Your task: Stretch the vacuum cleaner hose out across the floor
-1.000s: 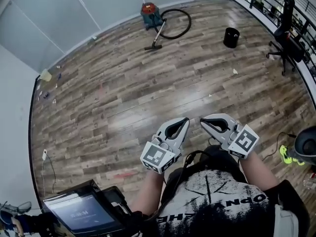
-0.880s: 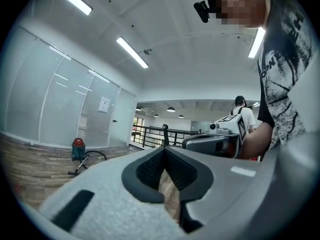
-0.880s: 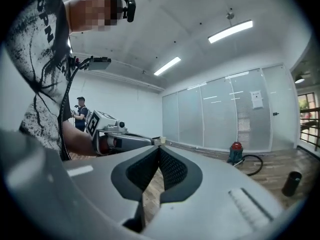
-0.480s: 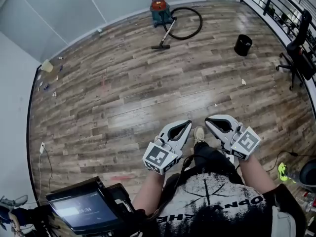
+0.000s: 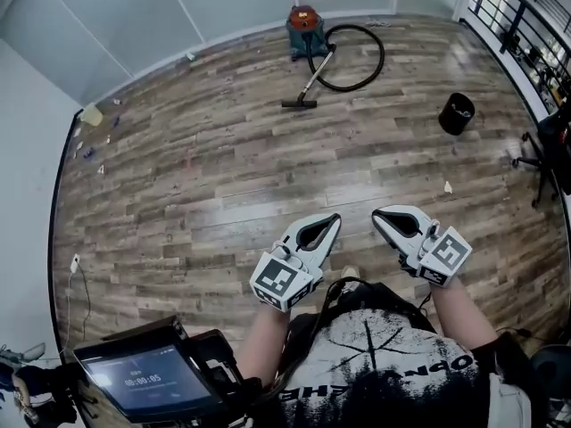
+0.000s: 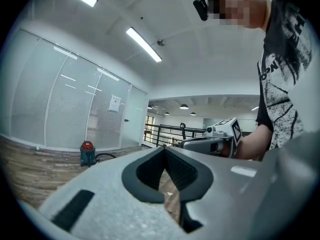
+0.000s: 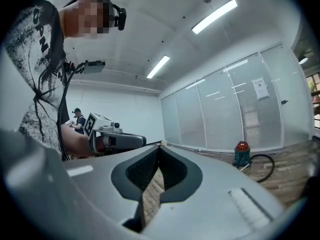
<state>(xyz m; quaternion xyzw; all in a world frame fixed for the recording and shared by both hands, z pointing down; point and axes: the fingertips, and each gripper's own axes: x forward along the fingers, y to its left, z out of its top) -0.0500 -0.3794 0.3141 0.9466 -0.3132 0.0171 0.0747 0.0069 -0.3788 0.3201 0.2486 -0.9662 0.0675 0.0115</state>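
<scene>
A teal vacuum cleaner with a red top (image 5: 304,25) stands against the far glass wall. Its black hose (image 5: 366,76) lies curled in a loop to its right, and the wand ends in a floor nozzle (image 5: 299,103). The same vacuum cleaner (image 6: 87,153) (image 7: 242,154) appears small and distant in both gripper views. My left gripper (image 5: 335,219) and right gripper (image 5: 378,214) are held side by side in front of my chest, far from the vacuum. Both are shut with nothing between their jaws.
A black bin (image 5: 456,112) stands right of the hose. An office chair (image 5: 551,150) and a railing (image 5: 517,25) line the right side. Small litter (image 5: 89,114) lies along the left wall. A tablet (image 5: 147,383) hangs at my lower left. Wooden floor (image 5: 223,168) stretches ahead.
I have walked forward across the floor; the vacuum cleaner and the bin now appear nearer and lower in the head view. Both grippers stay shut in front of me.
</scene>
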